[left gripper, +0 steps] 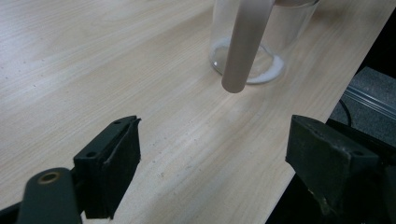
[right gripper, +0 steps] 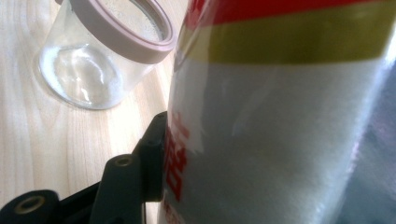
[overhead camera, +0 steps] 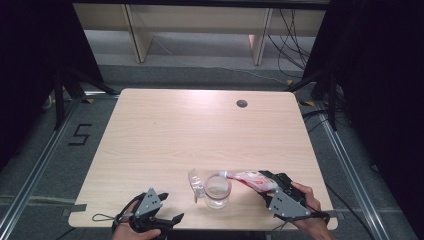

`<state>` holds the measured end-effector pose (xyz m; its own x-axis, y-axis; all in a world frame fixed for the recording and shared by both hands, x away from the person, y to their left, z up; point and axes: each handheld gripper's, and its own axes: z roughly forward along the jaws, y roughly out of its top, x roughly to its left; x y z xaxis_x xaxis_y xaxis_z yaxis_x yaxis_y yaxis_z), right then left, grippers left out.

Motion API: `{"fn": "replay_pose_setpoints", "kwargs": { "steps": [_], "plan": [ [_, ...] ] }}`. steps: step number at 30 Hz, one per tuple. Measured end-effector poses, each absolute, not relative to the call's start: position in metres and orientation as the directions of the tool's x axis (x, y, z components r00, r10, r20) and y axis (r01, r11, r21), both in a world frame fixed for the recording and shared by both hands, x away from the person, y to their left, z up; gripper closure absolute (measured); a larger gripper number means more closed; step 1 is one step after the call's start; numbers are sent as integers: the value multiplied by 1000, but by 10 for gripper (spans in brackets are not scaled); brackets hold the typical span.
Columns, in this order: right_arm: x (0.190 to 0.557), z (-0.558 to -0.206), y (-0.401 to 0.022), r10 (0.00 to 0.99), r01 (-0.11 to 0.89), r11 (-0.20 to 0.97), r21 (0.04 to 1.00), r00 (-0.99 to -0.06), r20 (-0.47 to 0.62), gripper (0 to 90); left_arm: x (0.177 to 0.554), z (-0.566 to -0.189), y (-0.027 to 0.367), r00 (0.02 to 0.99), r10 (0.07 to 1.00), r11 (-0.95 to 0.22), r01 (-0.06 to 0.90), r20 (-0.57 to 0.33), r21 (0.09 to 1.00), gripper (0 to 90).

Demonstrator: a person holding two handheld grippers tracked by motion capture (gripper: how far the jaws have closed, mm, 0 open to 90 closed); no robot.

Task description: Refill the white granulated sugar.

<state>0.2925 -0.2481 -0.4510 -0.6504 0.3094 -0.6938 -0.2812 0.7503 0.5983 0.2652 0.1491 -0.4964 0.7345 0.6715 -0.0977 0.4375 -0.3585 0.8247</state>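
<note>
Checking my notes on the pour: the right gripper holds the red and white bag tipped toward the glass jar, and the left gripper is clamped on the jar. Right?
Not quite. The left gripper stands open, apart from the glass jar, as the left gripper view shows. The right gripper does hold the bag tipped toward the jar.

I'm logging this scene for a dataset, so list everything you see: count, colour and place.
glass jar: one, clear with a pale pink rim, near edge of table, a little white powder at its bottom
lid: one, clear, leaning at the jar's left
packet: one, white with red and gold print, tilted toward the jar's mouth
table: one, light wood
left gripper: one, black, jaws open, near table edge
right gripper: one, black, jaws closed on the packet
</note>
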Motion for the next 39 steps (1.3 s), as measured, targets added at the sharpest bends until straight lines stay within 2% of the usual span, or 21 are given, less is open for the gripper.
{"fn": "replay_pose_setpoints", "kwargs": {
  "steps": [16,19,23,26,27,30,31,32,33,35,36,38,39],
  "plan": [
    [286,-449,-247,264,-302,786,540,-626,-734,490,265,-496,150,748,656,-373,432,-96,821,174],
    [285,-450,-246,278,-281,787,550,-634,-722,490,265,-496,149,743,662,-365,434,-98,824,173],
    [287,-449,-243,229,-327,798,506,-612,-757,491,265,-497,149,739,668,-365,430,-89,826,173],
    [285,-451,-243,251,-299,799,521,-622,-742,491,266,-496,151,748,659,-397,426,-71,813,174],
    [285,-450,-243,241,-306,803,512,-617,-749,491,265,-497,149,744,661,-368,438,-100,820,174],
    [286,-449,-243,211,-331,813,479,-599,-773,491,265,-497,148,743,663,-372,438,-97,818,174],
    [287,-448,-242,182,-348,828,439,-575,-798,491,265,-496,149,754,651,-390,426,-82,817,174],
    [286,-448,-242,182,-345,829,440,-578,-796,491,265,-495,149,756,651,-411,422,-64,808,173],
    [286,-448,-242,194,-337,830,445,-574,-795,491,263,-496,147,752,653,-374,429,-95,822,174],
    [285,-449,-242,193,-337,830,445,-575,-795,491,264,-496,148,752,656,-396,419,-68,817,174],
    [287,-447,-241,164,-358,836,416,-560,-812,491,263,-496,148,750,656,-383,425,-82,820,174],
    [285,-448,-241,174,-337,842,421,-570,-803,491,263,-497,148,749,656,-372,433,-98,821,173],
    [286,-446,-240,148,-354,847,396,-559,-816,492,263,-498,150,753,654,-397,419,-68,817,174]
  ]
}}
